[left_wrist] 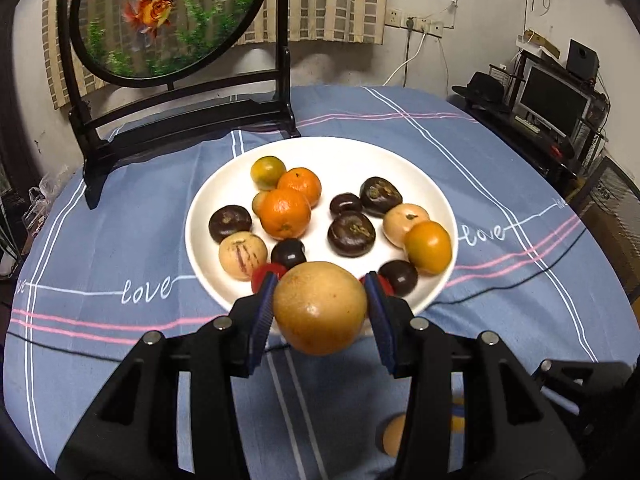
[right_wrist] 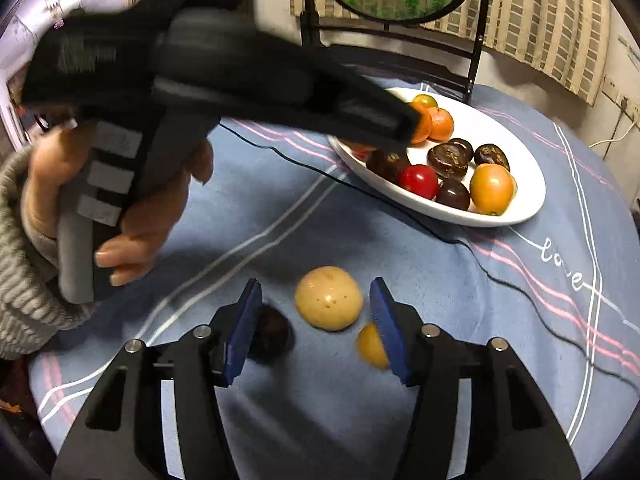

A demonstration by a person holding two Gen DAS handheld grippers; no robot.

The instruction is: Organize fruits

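While the left claw (left_wrist: 320, 300) is clamped on a tan round fruit (left_wrist: 320, 307), its blue pads (left_wrist: 262, 320) pressing both sides, the fruit hangs over the near rim of the white plate (left_wrist: 208, 216). On the plate lie oranges (left_wrist: 285, 213), dark brown fruits (left_wrist: 351, 234), pale tan ones and a yellow-orange fruit (left_wrist: 428, 246).

Seen from the right wrist, the right claw (right_wrist: 314, 322) stands wide apart and holds nothing. A pale yellow fruit (right_wrist: 329, 298) lies on the bench (right_wrist: 320, 408) between its tips, touching neither pad. A dark fruit (right_wrist: 272, 338) sits beside the left pad, a small orange one (right_wrist: 370, 346) beside the right. Farther off, a hand (right_wrist: 140, 208) grips the left tool's handle.
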